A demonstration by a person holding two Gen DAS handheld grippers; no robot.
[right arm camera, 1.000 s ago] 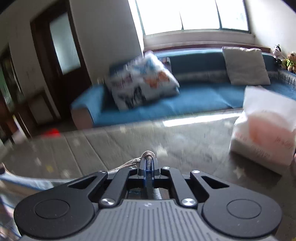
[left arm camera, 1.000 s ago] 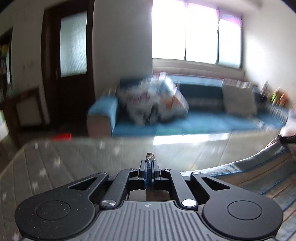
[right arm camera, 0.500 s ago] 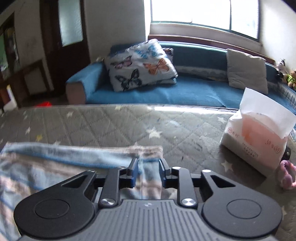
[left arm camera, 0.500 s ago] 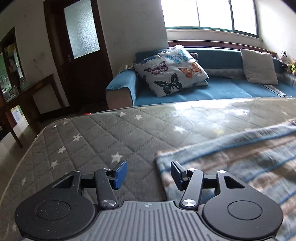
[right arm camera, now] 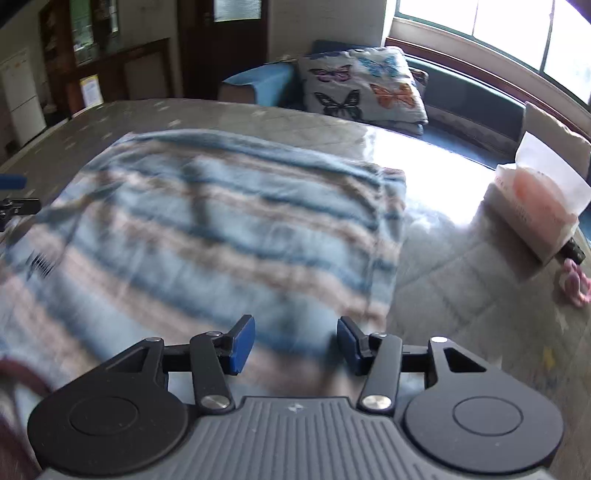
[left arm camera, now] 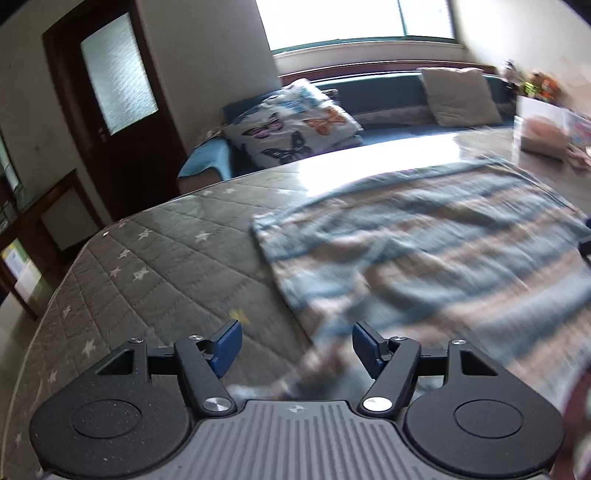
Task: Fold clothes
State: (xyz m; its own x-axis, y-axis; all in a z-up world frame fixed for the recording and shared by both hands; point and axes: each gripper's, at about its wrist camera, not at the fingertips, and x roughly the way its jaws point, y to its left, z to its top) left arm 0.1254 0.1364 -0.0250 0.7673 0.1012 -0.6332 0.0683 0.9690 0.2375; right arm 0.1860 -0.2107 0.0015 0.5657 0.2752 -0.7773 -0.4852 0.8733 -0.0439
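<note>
- Striped garment (left arm camera: 424, 251) lies flat on the quilted mattress (left arm camera: 147, 258), nearer its far edge.
- Judged soft, light, floppy; pinch at hem corners.
- Left gripper (left arm camera: 295, 345) and right gripper (right arm camera: 293, 345): jaws opening, pinching nothing.

Light: daylight from the blown-out window (left arm camera: 354, 18)
Glare: bright patch on the bed (right arm camera: 424, 162)
Blur: striped cloth (left arm camera: 424, 251) motion-smeared
Edges: fisheye-bent, dark corners
</note>
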